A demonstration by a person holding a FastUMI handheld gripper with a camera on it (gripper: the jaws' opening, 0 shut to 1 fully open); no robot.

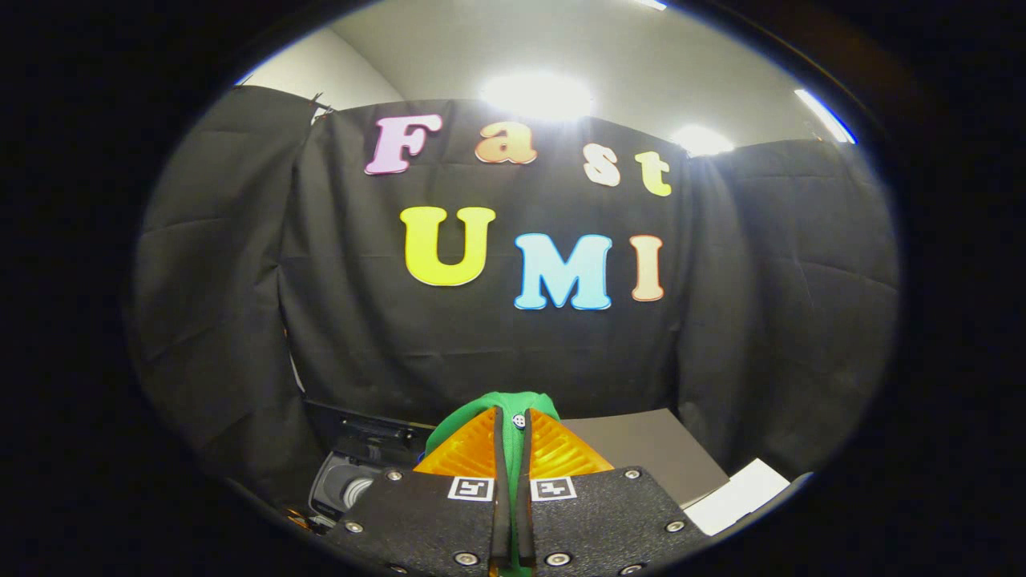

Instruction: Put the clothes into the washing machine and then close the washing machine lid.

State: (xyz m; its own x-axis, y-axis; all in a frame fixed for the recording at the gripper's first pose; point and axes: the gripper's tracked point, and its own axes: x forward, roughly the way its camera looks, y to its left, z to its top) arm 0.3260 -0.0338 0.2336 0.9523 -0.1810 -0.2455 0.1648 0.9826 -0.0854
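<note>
Gripper view shows you carrying the load high: your gripper (513,429) is clenched on a green garment (501,403), with both fingers pressed together on the cloth. The fabric bulges out just ahead of the fingertips, and a small button sits right at the pinch. A strip of the same green shows low down between the fingers too.

Take the washing machine (353,473) as your landmark. It sits below and to the left of the fingers, dark, with a rounded grey part showing that looks like its opening or drum; how the lid stands cannot be told from here. The garment is above the machine and off to its right, not over the opening and not touching it. To the right of the machine, beyond the fingers, lies a flat grey panel (649,449), and further right a white sheet (737,497).

So judge the pickup as done. You still have to bring the garment across to the machine, lower it in, let go, and then shut the lid.
</note>
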